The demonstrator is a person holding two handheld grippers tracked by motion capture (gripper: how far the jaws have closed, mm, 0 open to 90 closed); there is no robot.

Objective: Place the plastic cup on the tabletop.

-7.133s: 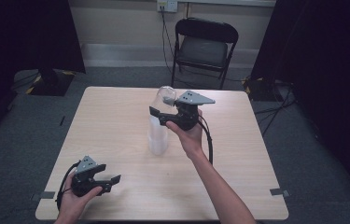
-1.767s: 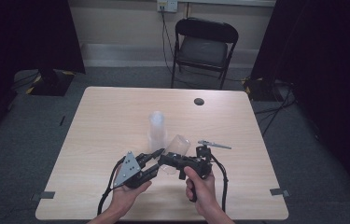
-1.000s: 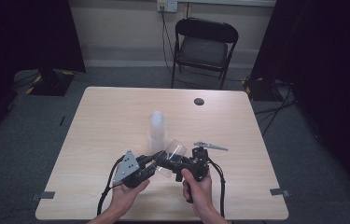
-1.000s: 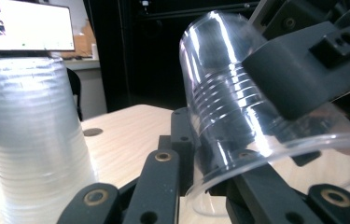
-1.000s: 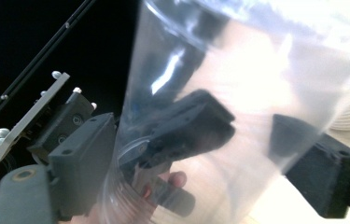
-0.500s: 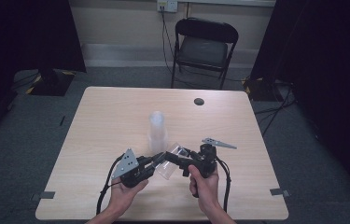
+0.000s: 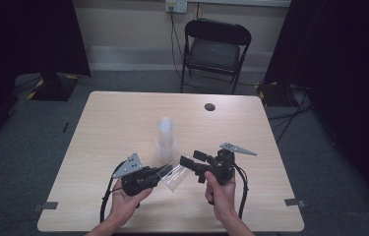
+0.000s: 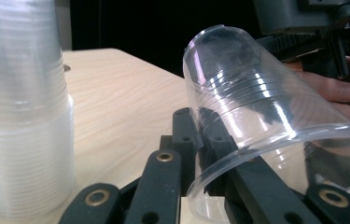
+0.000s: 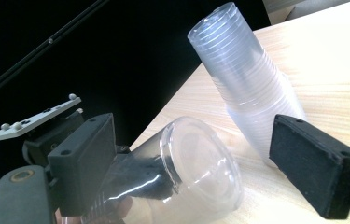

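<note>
A tall stack of clear plastic cups (image 7: 166, 137) stands upside down near the middle of the wooden table (image 7: 108, 123). Just in front of it, my left gripper (image 7: 167, 170) is shut on the rim wall of a single clear cup (image 7: 174, 178), which is tilted on its side. In the left gripper view the cup (image 8: 256, 116) lies across the jaws of my left gripper (image 8: 196, 135), with the stack (image 8: 21, 112) at left. My right gripper (image 7: 191, 158) is open and faces the cup's base (image 9: 196, 163). Its pads (image 9: 84, 163) stand wide either side, the stack (image 9: 247, 88) behind.
A small dark round disc (image 7: 209, 106) sits on the table's far right part. A black folding chair (image 7: 215, 49) stands beyond the far edge. Both hands work near the front edge, and cables trail from the grippers toward the person.
The right gripper took one cup off the stack and brought it to the front. The left gripper came in and closed on its rim. The right jaws now stand open around its base.
</note>
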